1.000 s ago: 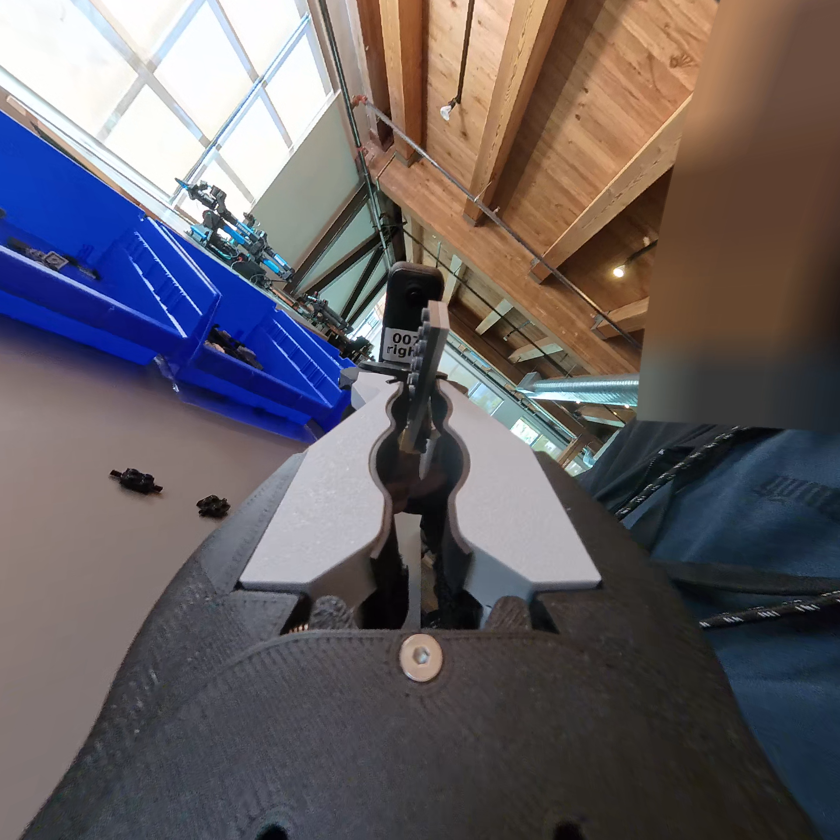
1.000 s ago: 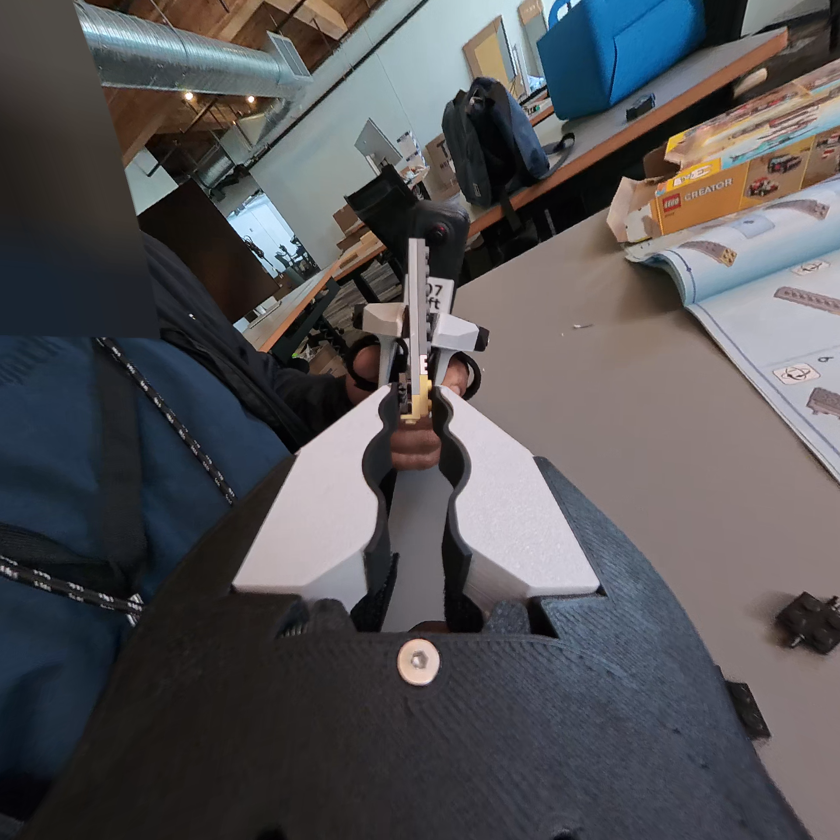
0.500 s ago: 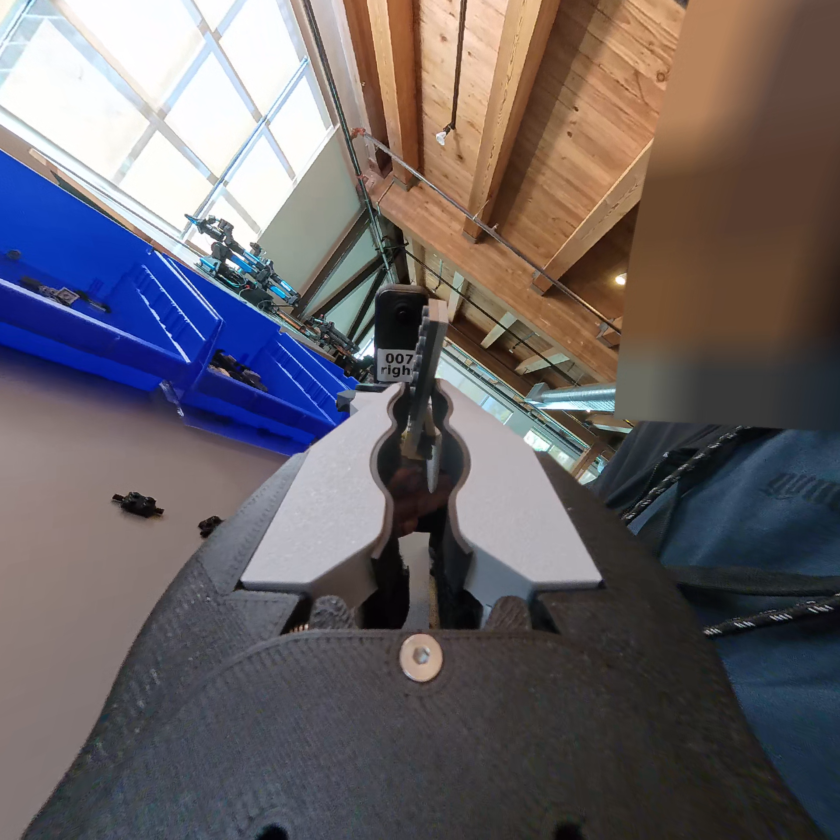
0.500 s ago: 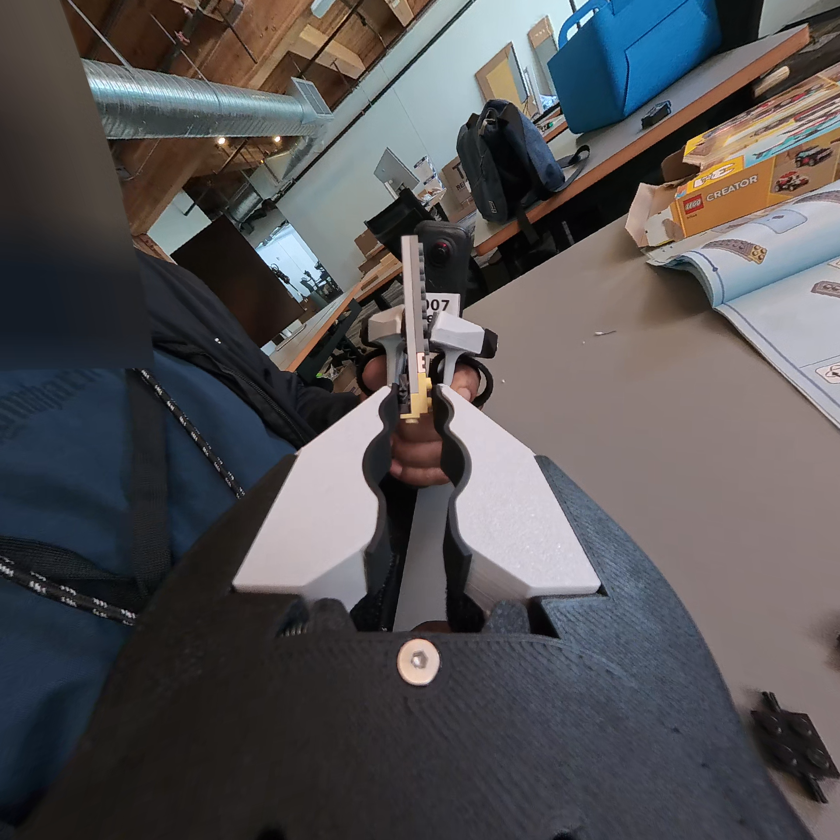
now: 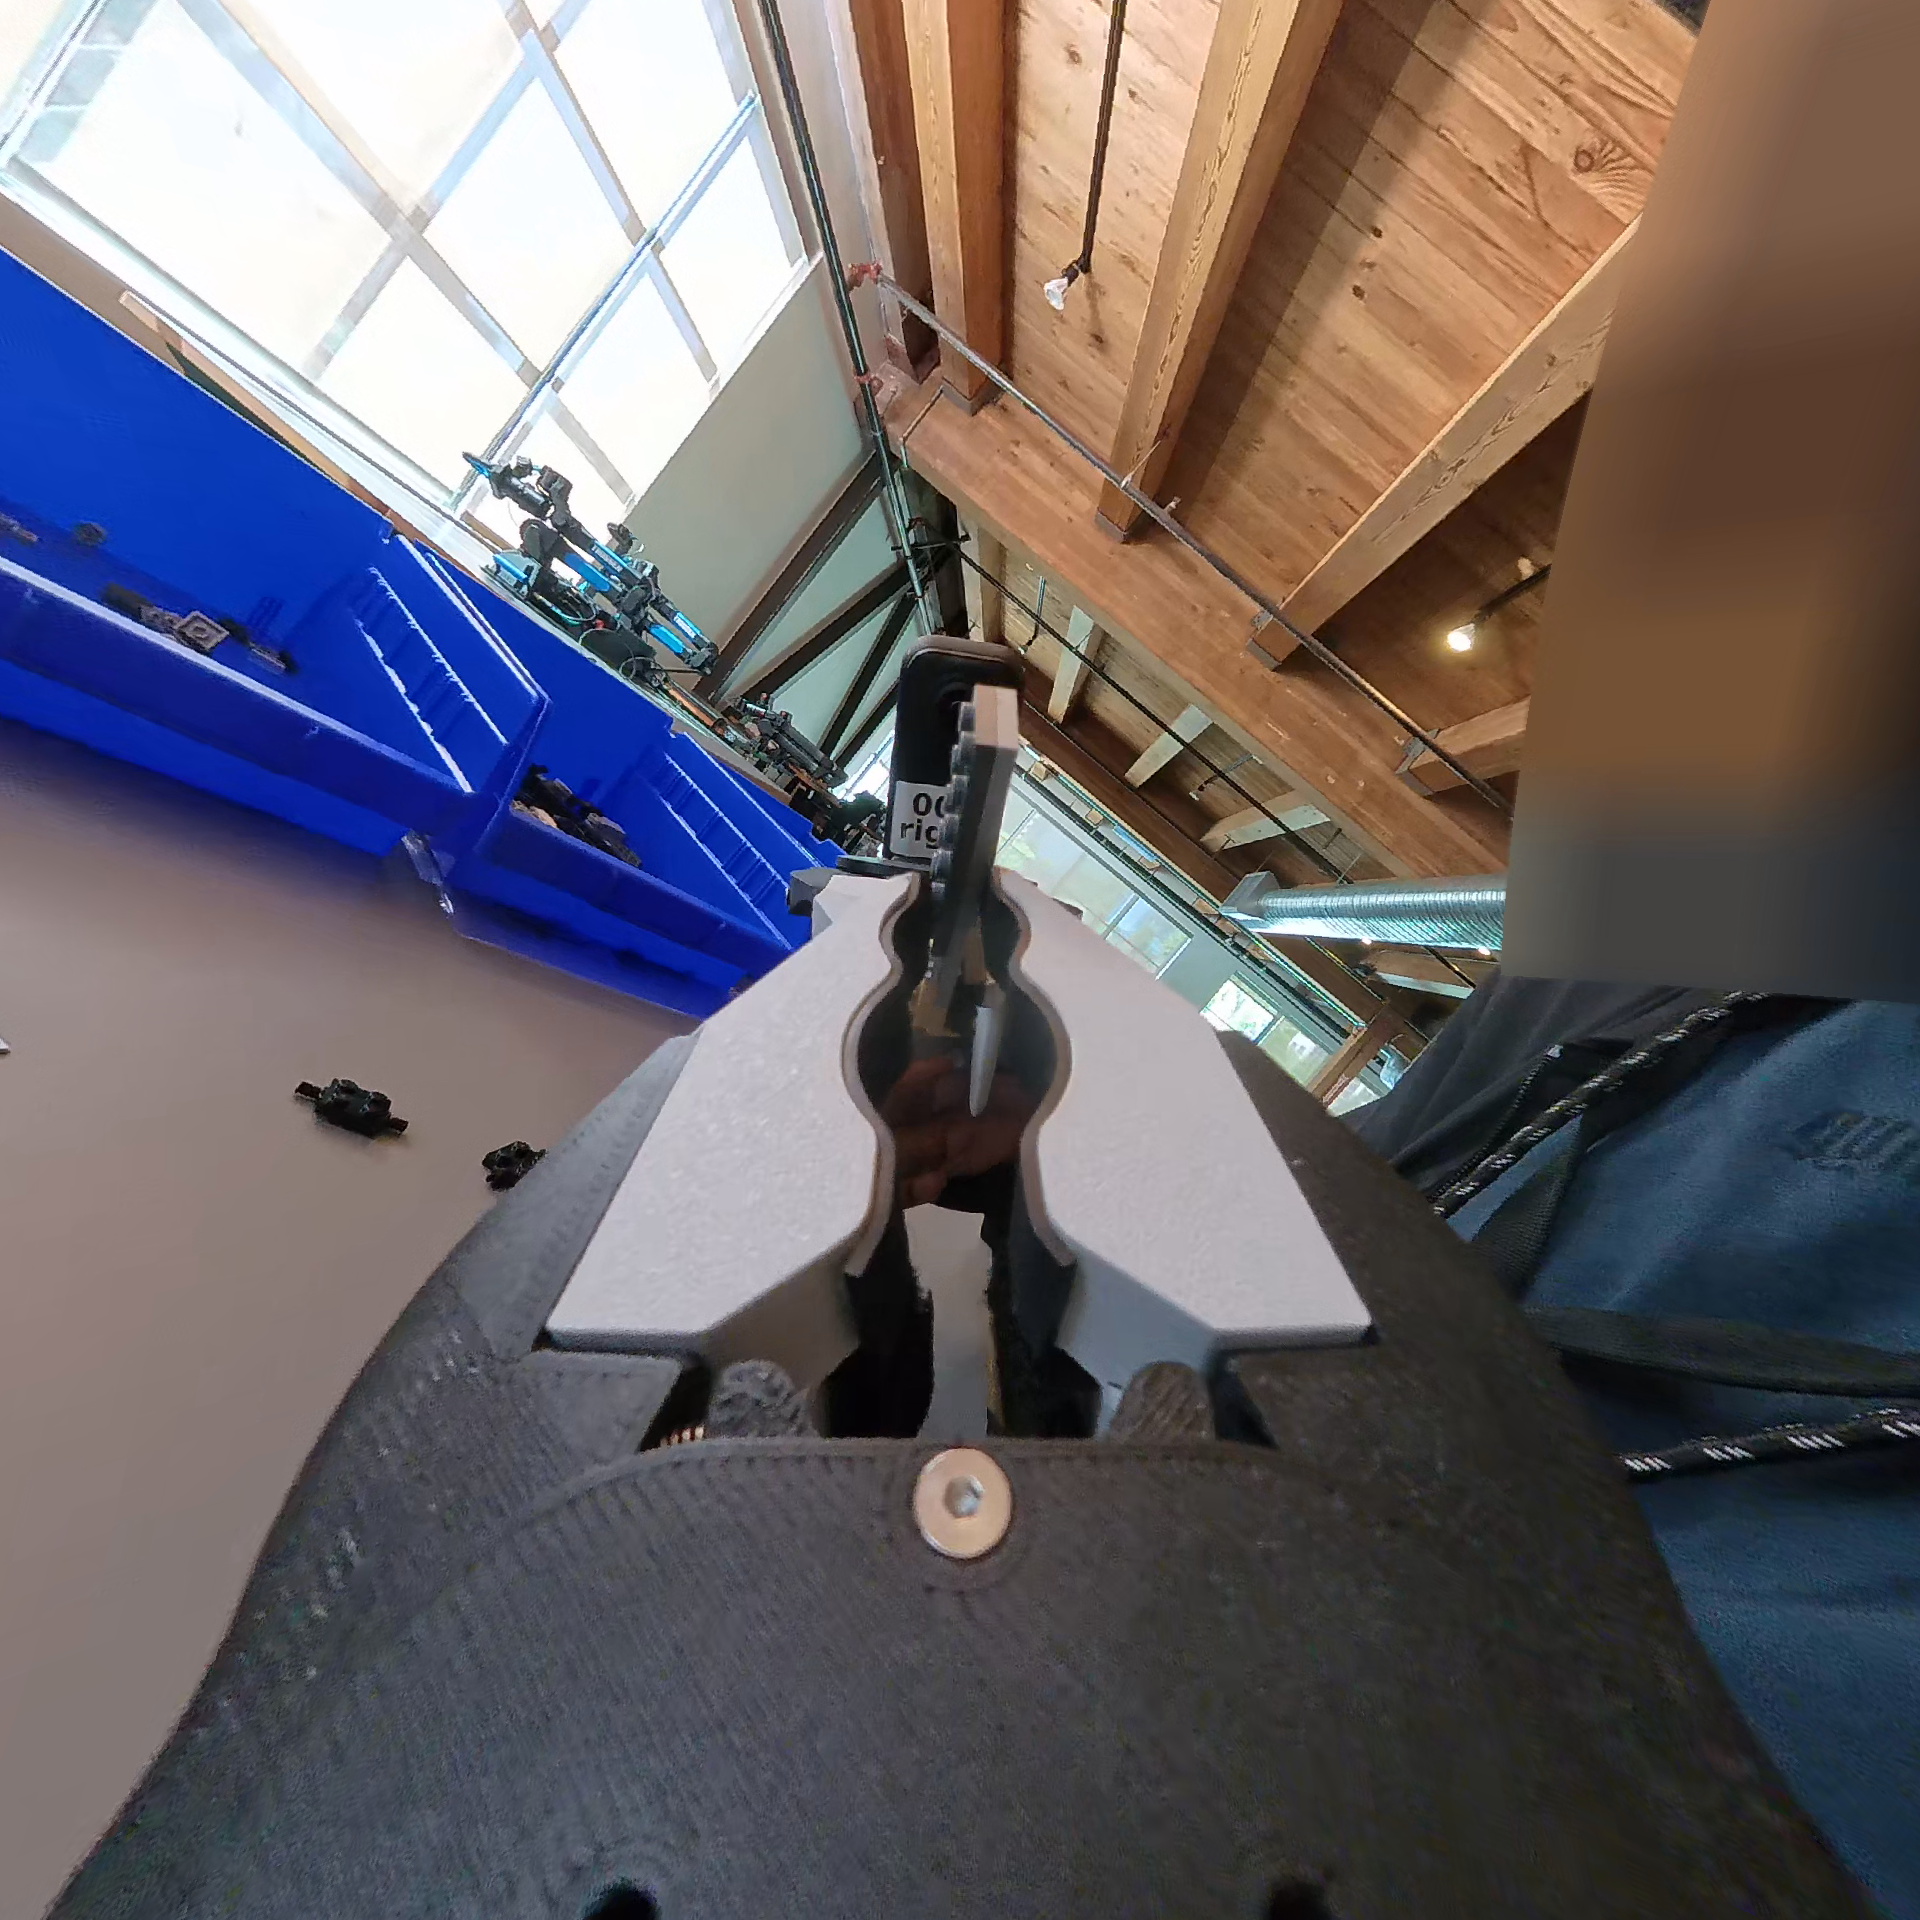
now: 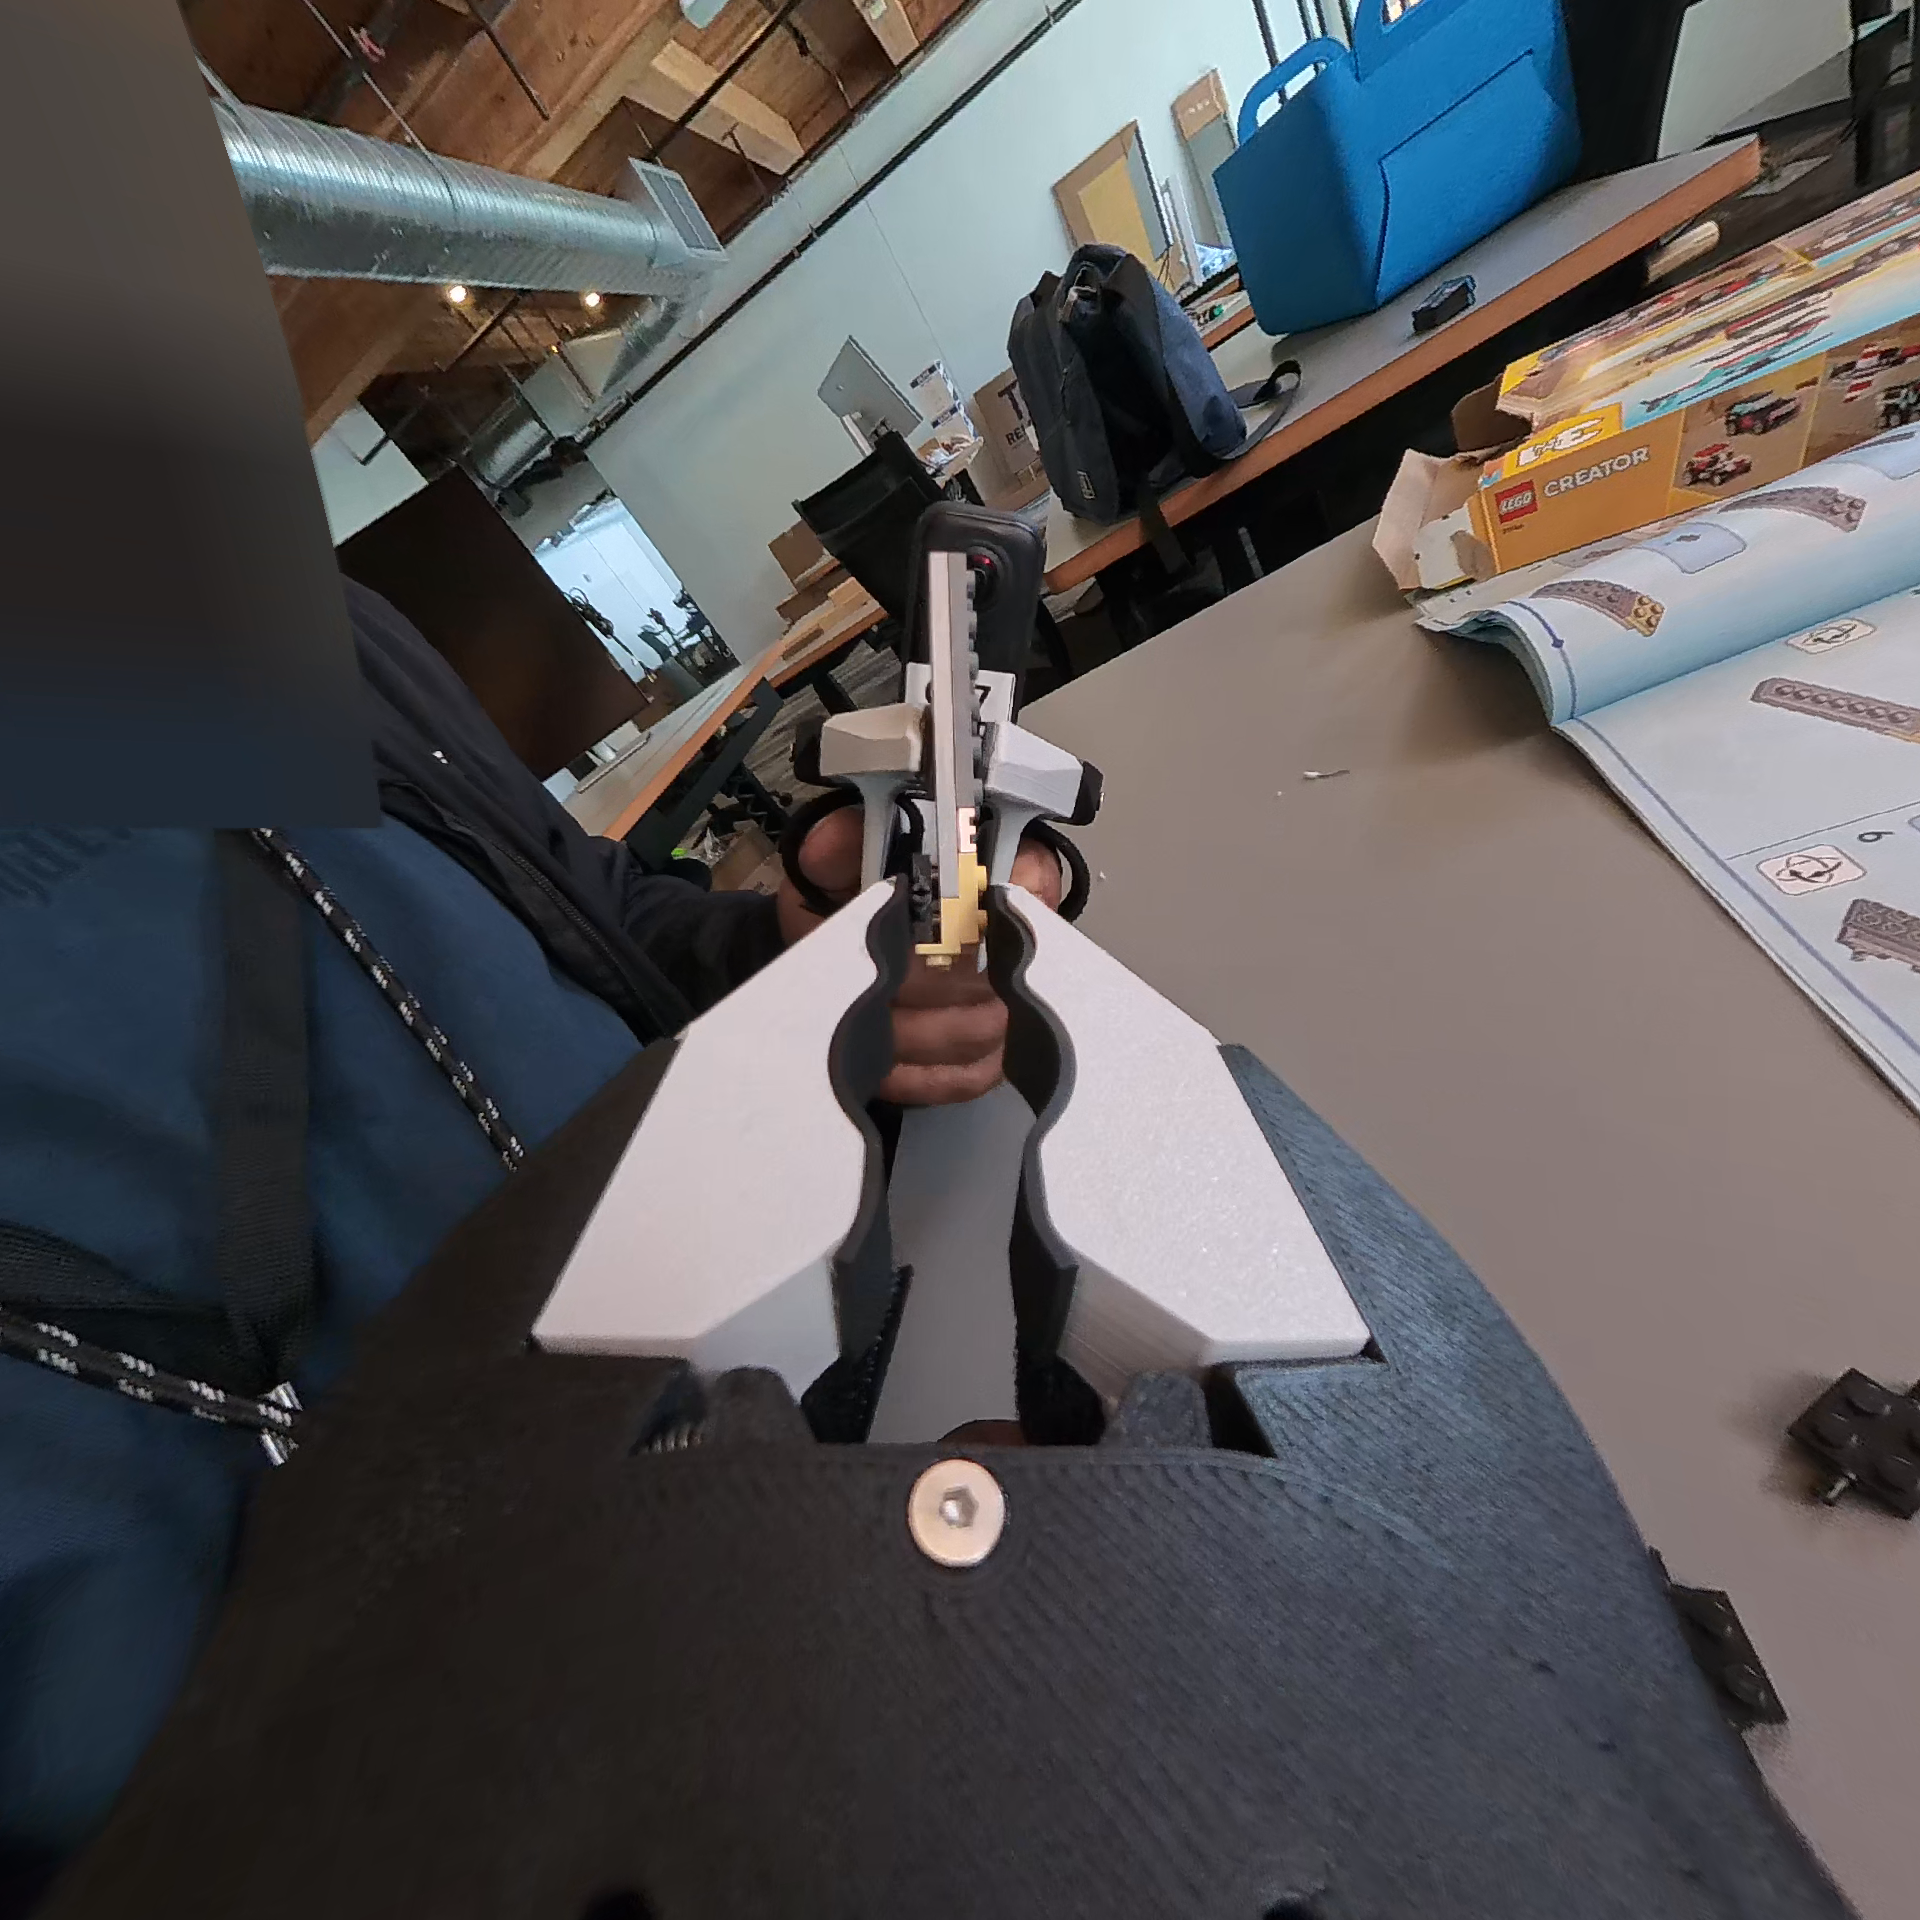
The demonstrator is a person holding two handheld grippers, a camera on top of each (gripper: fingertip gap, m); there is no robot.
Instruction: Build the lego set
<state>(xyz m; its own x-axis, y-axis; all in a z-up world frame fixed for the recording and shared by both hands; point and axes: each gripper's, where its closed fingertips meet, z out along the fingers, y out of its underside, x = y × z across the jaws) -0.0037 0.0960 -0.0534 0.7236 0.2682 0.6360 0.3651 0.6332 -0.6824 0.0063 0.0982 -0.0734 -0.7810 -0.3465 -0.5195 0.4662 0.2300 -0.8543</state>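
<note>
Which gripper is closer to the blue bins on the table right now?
Right, probably. The blue bins lie ahead-left of the left gripper, ending beside the right gripper facing it. Both clamp the grey lego plate.

The right gripper [image 6: 951, 914] is pinching the lower, tan-and-black end of a thin grey lego assembly [image 6: 951, 727] that is standing upright, edge-on to the camera. The left gripper [image 6: 951, 790] is facing it from beyond and seems to be clamping the same piece higher up. An open instruction booklet [image 6: 1714, 748] and a black lego piece [image 6: 1860, 1439] are lying on the grey table [image 6: 1351, 987].
</note>
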